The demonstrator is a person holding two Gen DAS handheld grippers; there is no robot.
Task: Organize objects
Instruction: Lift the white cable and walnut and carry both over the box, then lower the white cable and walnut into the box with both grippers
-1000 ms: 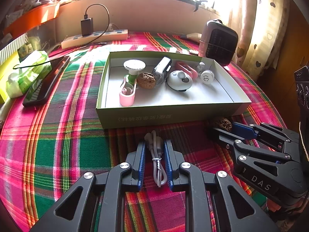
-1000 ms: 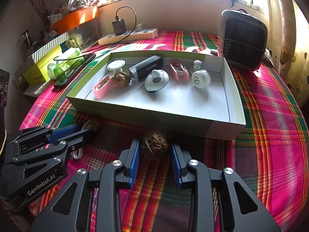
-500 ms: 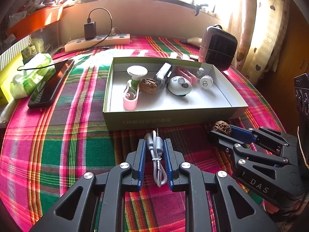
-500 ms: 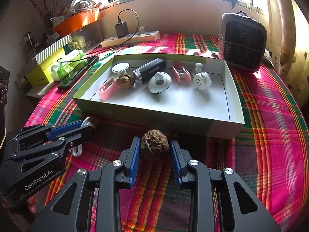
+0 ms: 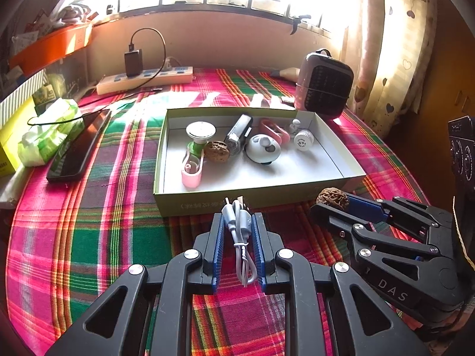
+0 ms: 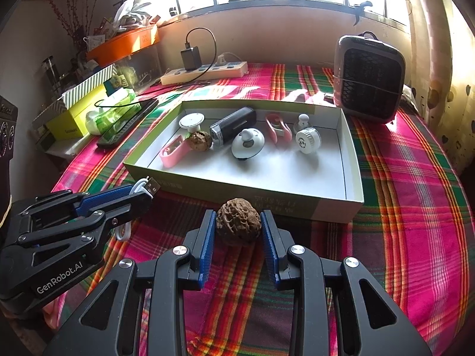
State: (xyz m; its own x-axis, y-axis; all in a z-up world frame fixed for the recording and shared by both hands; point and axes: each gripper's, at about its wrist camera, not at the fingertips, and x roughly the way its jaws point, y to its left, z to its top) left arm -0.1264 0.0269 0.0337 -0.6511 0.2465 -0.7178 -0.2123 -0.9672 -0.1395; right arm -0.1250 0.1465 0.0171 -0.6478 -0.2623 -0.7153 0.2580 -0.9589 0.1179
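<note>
A: From the left wrist, our left claw [image 5: 237, 237] is clamped on a bundled white USB cable [image 5: 239, 231], held just short of the near wall of the shallow green cardboard box [image 5: 252, 198] at twelve o'clock. At two o'clock our right claw [image 5: 329, 204] grips a wrinkled brown walnut [image 5: 332, 197].

B: And the box holds plenty: a pink clip case [image 5: 192, 169], a second walnut [image 5: 216, 151], a black and silver torch [image 5: 239, 133], a white domed gadget [image 5: 262, 149], a white round cap [image 5: 303, 140].

A: From the right wrist, the walnut [image 6: 239, 222] sits pinched between our right claw's [image 6: 239, 231] blue pads, close to the box's [image 6: 237, 190] front wall. At ten o'clock our left claw [image 6: 142, 192] shows the cable's [image 6: 145, 185] metal plug poking out.

B: So we judge the sorting mostly done. Two pieces are left, both in hand, neither yet over the rim. The plaid tabletop [image 6: 415, 192] around the box looks free of other small items to collect.
</note>
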